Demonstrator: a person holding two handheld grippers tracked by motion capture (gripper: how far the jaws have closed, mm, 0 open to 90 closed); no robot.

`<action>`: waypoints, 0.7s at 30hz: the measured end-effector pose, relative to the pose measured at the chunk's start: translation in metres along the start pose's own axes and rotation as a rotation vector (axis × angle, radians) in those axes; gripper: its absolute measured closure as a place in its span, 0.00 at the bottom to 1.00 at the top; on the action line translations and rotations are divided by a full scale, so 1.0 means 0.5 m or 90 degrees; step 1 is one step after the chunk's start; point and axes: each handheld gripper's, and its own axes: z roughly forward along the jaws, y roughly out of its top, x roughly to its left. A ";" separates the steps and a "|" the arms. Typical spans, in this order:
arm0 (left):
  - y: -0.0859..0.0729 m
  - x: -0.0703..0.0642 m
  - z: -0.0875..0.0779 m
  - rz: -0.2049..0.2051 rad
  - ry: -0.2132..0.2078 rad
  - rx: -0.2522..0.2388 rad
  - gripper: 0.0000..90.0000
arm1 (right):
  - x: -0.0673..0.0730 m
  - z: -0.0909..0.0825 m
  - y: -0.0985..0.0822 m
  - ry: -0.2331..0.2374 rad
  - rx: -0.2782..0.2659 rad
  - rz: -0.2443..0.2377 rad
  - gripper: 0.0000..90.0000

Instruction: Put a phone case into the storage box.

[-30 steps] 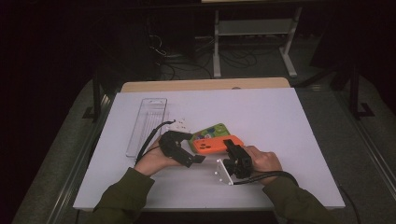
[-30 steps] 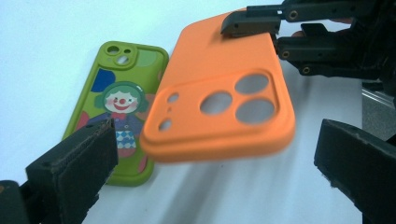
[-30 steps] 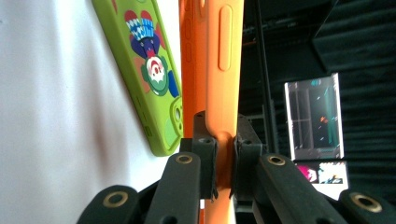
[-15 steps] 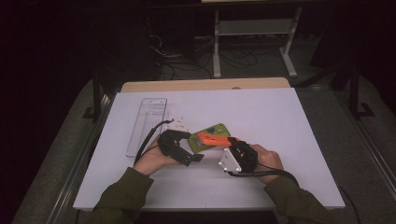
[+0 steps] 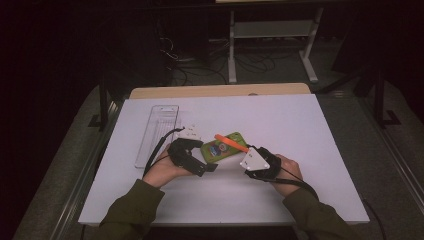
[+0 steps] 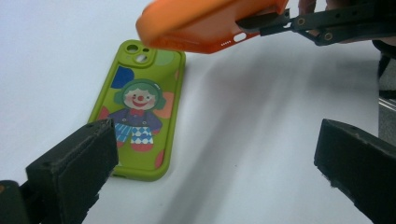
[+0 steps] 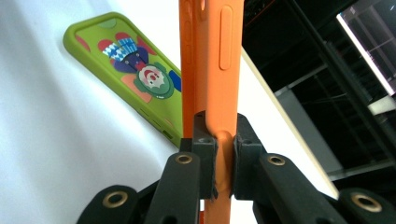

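Note:
A green phone case [image 5: 218, 150] with a clown picture lies flat on the white table [image 5: 300, 130], between my two hands. My right gripper [image 5: 246, 151] is shut on the edge of an orange phone case [image 5: 231, 142] and holds it tilted on edge just above the green one. In the right gripper view the jaws of the right gripper [image 7: 219, 135] pinch the orange case [image 7: 210, 56], with the green case [image 7: 126, 60] behind. My left gripper [image 6: 215, 154] stands open and empty in front of the green case [image 6: 140, 107], and the orange case [image 6: 205, 23] hangs above it.
A clear plastic tray [image 5: 159, 131] lies on the table's left part, beyond my left hand. A wooden strip [image 5: 220, 91] runs along the table's far edge. On the dark floor behind stands a metal rack [image 5: 272, 35] among cables.
The orange case, which lay over the green one, has been tipped up on its edge and lifted off by my right gripper, drawn slightly right. My left hand stayed put.

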 end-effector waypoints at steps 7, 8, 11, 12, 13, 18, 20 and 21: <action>0.000 -0.001 0.000 -0.009 0.005 -0.004 0.00 | -0.021 0.003 -0.006 0.030 -0.001 0.100 0.91; 0.000 0.000 0.000 -0.008 0.007 -0.003 0.00 | -0.024 0.004 -0.006 0.037 -0.003 0.119 0.91; 0.000 0.000 -0.001 -0.008 0.009 -0.005 0.00 | -0.035 0.004 -0.007 0.066 -0.002 0.202 0.91; 0.000 0.001 -0.001 -0.008 0.009 -0.005 0.00 | -0.035 0.004 -0.007 0.066 -0.002 0.202 0.91; 0.000 0.001 -0.001 -0.010 0.009 -0.006 0.00 | -0.039 0.004 -0.007 0.075 -0.004 0.218 0.91; 0.000 0.000 0.000 -0.013 0.012 -0.007 0.00 | -0.051 0.006 -0.012 0.109 -0.010 0.304 0.91; 0.000 0.000 0.000 -0.016 0.012 -0.013 0.00 | -0.059 0.009 -0.016 0.121 -0.015 0.331 0.91; 0.000 0.001 0.000 -0.013 0.014 -0.014 0.00 | -0.061 0.009 -0.017 0.127 -0.016 0.349 0.91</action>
